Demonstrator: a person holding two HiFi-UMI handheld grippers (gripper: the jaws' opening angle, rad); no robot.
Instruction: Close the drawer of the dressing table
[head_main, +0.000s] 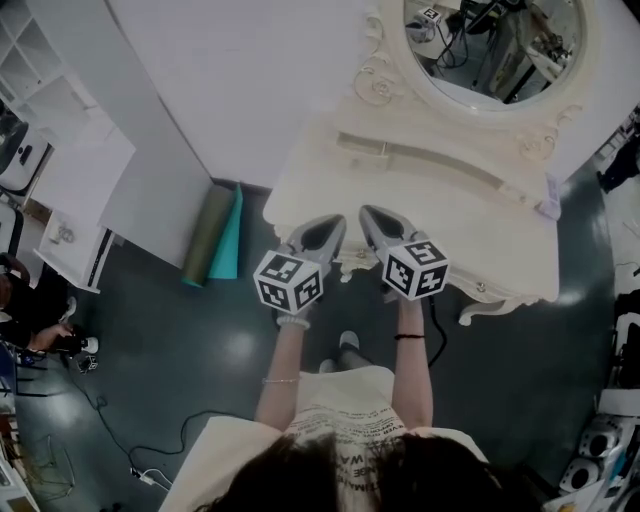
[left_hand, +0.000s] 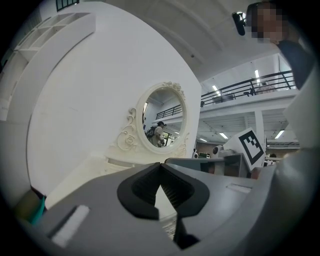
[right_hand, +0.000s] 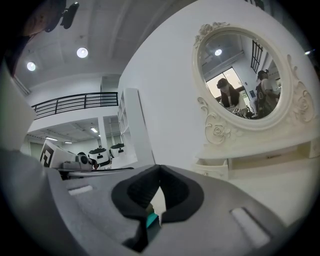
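The cream dressing table (head_main: 440, 200) with its oval mirror (head_main: 490, 50) stands against the white wall. Both grippers rest side by side at its front edge, pointing level toward the mirror. My left gripper (head_main: 336, 224) is shut, its pads meeting at the tips with nothing between them (left_hand: 160, 165). My right gripper (head_main: 368, 214) is shut and empty too (right_hand: 159, 167). The carved front trim (head_main: 350, 264) shows between the two marker cubes. The grippers cover the drawer front, so I cannot tell how far it is in.
A teal and an olive rolled mat (head_main: 215, 235) lean at the table's left corner. White shelving (head_main: 60, 150) stands further left. A cable (head_main: 110, 420) runs over the dark floor. A small raised shelf (right_hand: 212, 167) sits under the mirror.
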